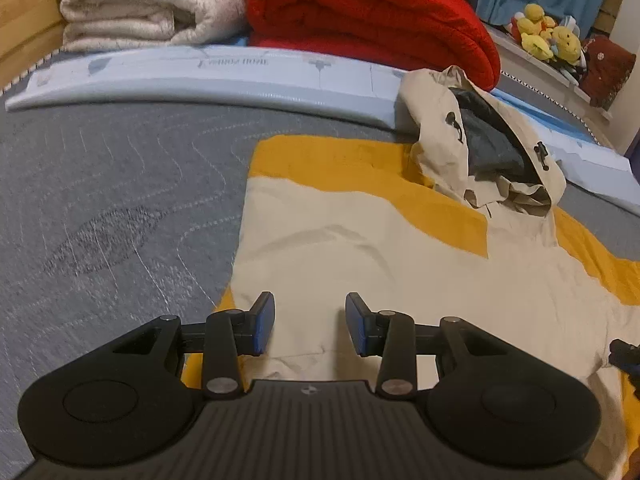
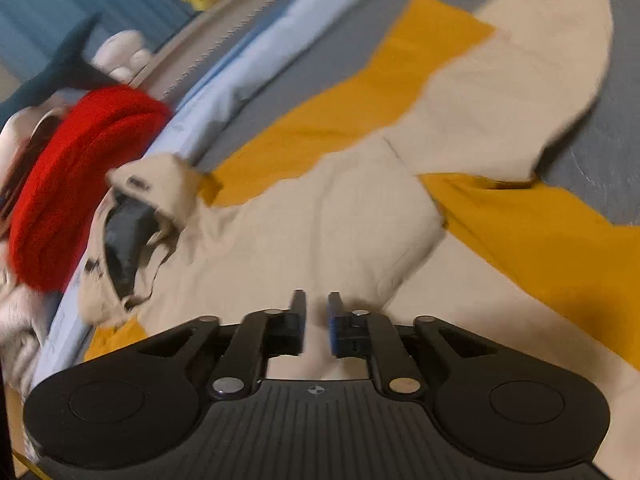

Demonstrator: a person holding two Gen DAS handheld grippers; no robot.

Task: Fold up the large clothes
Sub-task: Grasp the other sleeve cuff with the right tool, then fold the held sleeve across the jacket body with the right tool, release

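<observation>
A cream and yellow hooded jacket point(image 1: 380, 240) lies flat on the grey mattress point(image 1: 100, 208), hood point(image 1: 480, 132) toward the far edge. My left gripper point(image 1: 310, 322) is open and empty, hovering over the jacket's left side near its folded edge. In the right wrist view the jacket point(image 2: 320, 224) lies spread with one sleeve point(image 2: 520, 80) stretched out to the upper right. My right gripper point(image 2: 317, 320) hovers low over the jacket's body with its jaws nearly together, a narrow gap between them and no cloth visibly held. The view is motion-blurred.
A folded red blanket point(image 1: 360, 12) and a folded cream blanket point(image 1: 140, 8) sit beyond a pale blue folded sheet point(image 1: 200, 76) at the mattress's far edge. Yellow plush toys point(image 1: 548, 32) stand on a ledge at the right. The red blanket point(image 2: 80, 176) shows at left.
</observation>
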